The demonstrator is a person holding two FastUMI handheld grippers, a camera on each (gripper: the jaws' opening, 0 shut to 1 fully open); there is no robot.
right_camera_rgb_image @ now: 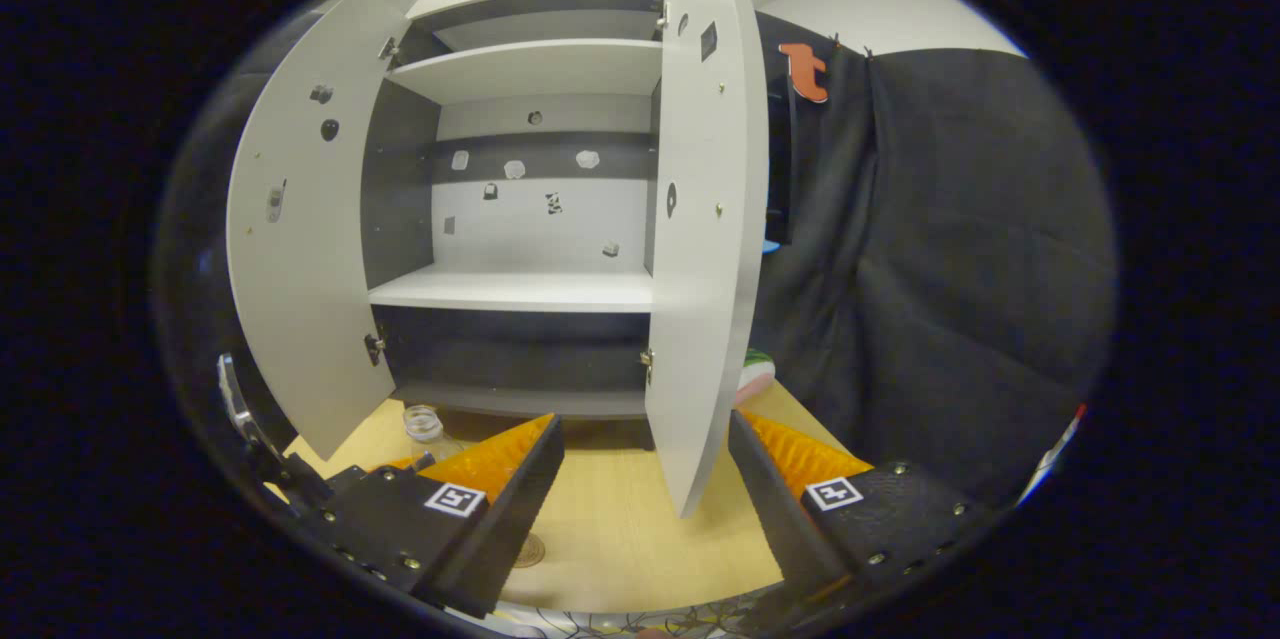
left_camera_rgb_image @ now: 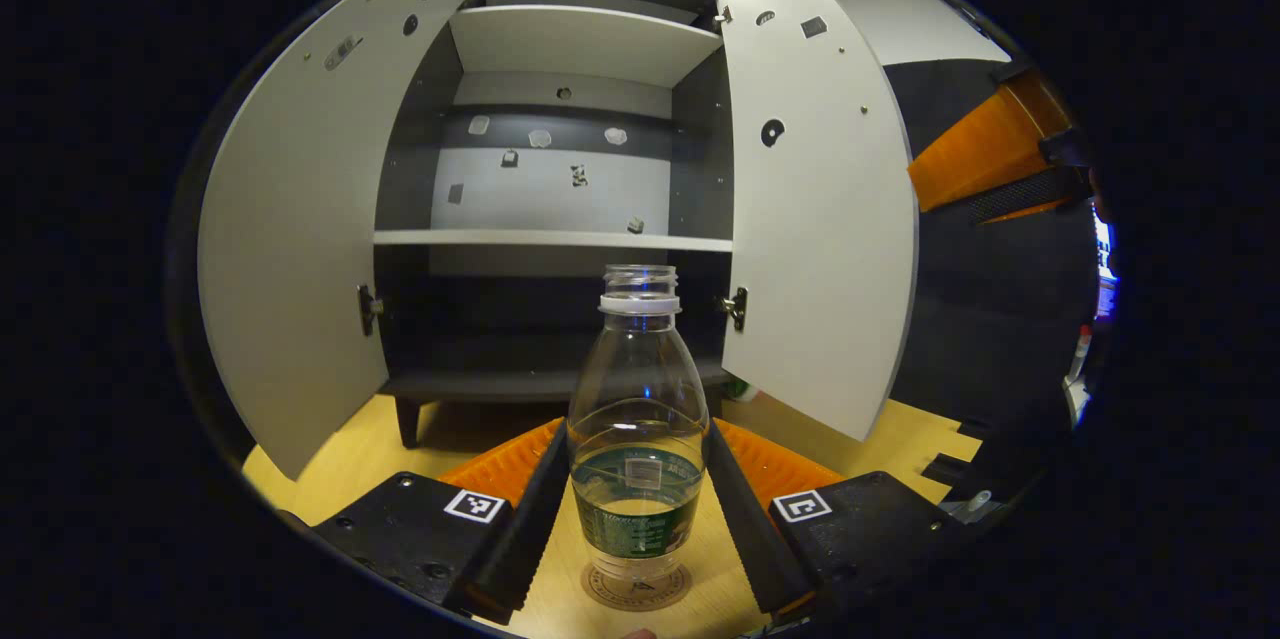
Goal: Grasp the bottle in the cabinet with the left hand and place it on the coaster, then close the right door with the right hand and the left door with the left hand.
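Observation:
A clear plastic bottle (left_camera_rgb_image: 637,419) with no cap, a dark label and a little water stands upright on a round coaster (left_camera_rgb_image: 637,587) on the wooden table. My left gripper (left_camera_rgb_image: 638,429) has a fingertip against each side of it. Behind it the grey cabinet (left_camera_rgb_image: 560,239) has its left door (left_camera_rgb_image: 290,249) and right door (left_camera_rgb_image: 815,219) swung wide. In the right gripper view my right gripper (right_camera_rgb_image: 645,419) is open and holds nothing. It faces the edge of the right door (right_camera_rgb_image: 705,219), which hangs a little ahead of its fingers. The bottle's neck (right_camera_rgb_image: 425,424) peeks over the left finger.
The cabinet shelves (right_camera_rgb_image: 520,291) are bare, with small stickers on the back panel. A green and pink object (right_camera_rgb_image: 757,374) lies on the table (right_camera_rgb_image: 620,519) by the cabinet's right side. Black cloth (right_camera_rgb_image: 930,279) hangs to the right.

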